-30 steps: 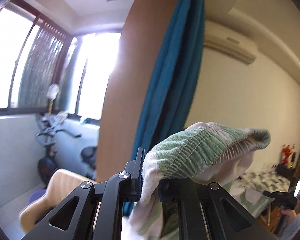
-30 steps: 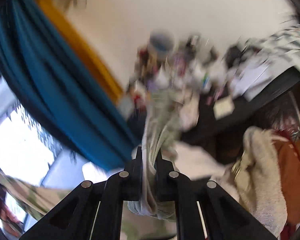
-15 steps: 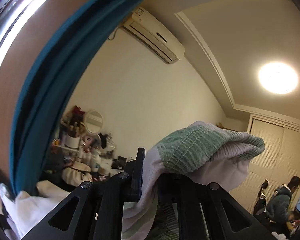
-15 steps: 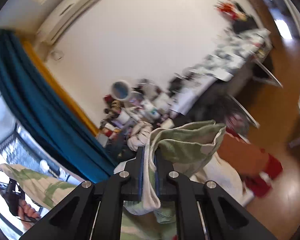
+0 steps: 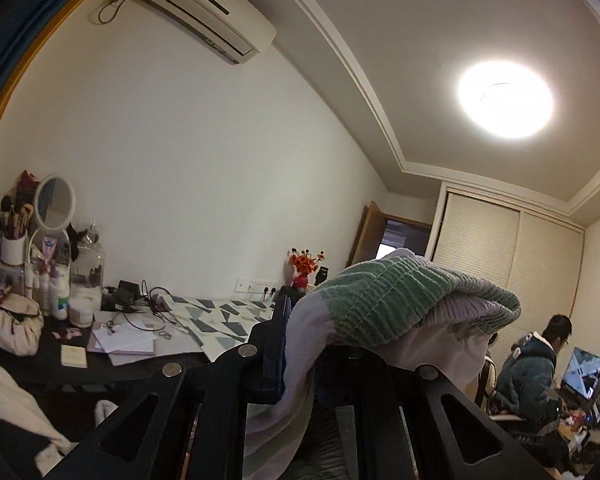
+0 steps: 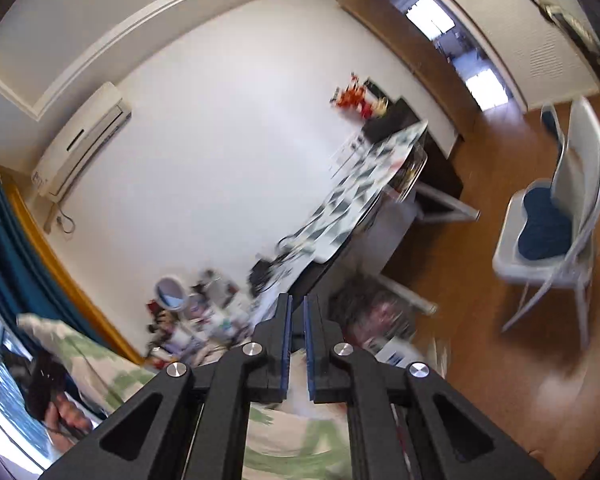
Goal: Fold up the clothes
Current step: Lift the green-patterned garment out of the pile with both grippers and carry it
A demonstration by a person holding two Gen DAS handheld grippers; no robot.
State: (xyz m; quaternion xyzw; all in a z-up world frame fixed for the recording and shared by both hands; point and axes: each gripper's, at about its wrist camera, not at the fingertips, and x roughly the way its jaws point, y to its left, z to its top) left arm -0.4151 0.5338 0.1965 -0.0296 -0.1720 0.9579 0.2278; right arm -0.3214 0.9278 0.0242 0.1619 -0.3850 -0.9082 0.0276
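Note:
A green and white garment point(image 5: 400, 300) with a ribbed green waistband is held up in the air. My left gripper point(image 5: 304, 320) is shut on it, and the band drapes over the right finger and hides it. In the right wrist view the same garment point(image 6: 284, 440) hangs under my right gripper point(image 6: 296, 300). Its pads stand a thin slit apart, with pale cloth showing only low in the slit. Far left in that view, the garment's other end point(image 6: 80, 352) runs to the left gripper point(image 6: 44, 376) and a hand point(image 6: 68, 420).
A black dressing table point(image 5: 40, 364) with a round mirror point(image 5: 54, 204) and bottles stands along the wall. Beside it is a desk with a triangle-patterned cover point(image 5: 220, 316). A person point(image 5: 532, 368) sits at a screen. A white folding chair point(image 6: 552, 220) stands on the wooden floor.
Both grippers swung from the window and blue curtain toward the room's wall. The cloth that stuck out past the right fingertips has dropped below them, and the slit has narrowed.

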